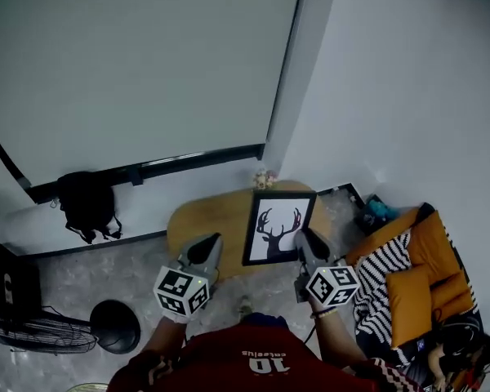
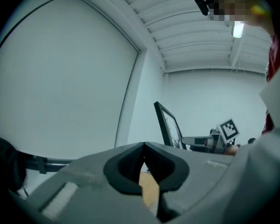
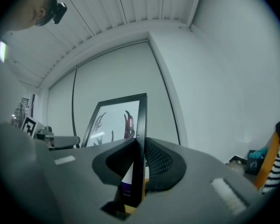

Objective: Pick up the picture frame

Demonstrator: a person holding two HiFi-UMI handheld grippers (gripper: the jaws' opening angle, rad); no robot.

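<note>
The picture frame [image 1: 278,227] is black-edged with a deer silhouette on white, and it is lifted above the round wooden table [image 1: 204,219]. My right gripper [image 1: 304,237] is shut on its right edge, near the lower corner. In the right gripper view the frame [image 3: 116,120] rises upright from between the pads of my right gripper [image 3: 140,141]. My left gripper [image 1: 211,243] hovers left of the frame, apart from it. Its jaws [image 2: 143,146] meet at the tips with nothing in them. The left gripper view shows the frame [image 2: 170,125] edge-on.
A small flower bunch [image 1: 265,178] sits at the table's far edge. A black bag [image 1: 86,202] hangs by the window ledge. A fan [image 1: 33,333] and a round black base [image 1: 114,325] stand at the lower left. An orange cushioned seat with striped fabric [image 1: 416,284] is at the right.
</note>
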